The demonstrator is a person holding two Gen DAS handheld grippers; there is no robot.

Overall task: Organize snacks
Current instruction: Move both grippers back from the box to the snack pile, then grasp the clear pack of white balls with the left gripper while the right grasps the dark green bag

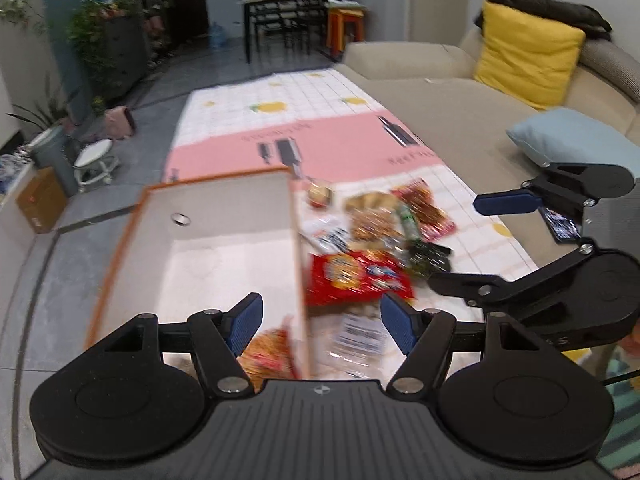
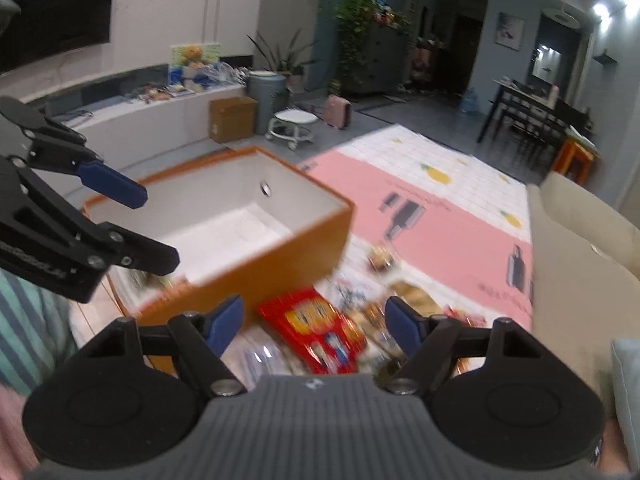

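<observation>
While both grippers hang above the mat [image 1: 320,148], neither holds anything. The left gripper [image 1: 322,322] has its jaws spread wide and empty; below the gap between them runs the right wall of the box [image 1: 224,208], with a clear packet [image 1: 356,336] bearing a barcode label just beside that wall on the mat. An orange packet [image 1: 272,354] lies inside the box at its near right corner, under the left finger.

The right gripper [image 2: 314,322] is likewise wide open and empty. A red bag [image 2: 316,328] lies on the mat directly below its gap, just off the box's [image 2: 240,216] near corner. Past the red bag [image 1: 356,276] the other snacks [image 1: 400,216] lie heaped together on the mat, between the box and the mat's sofa-side edge. The rest of the box floor is bare white. Blur hides finer detail of the packets.
</observation>
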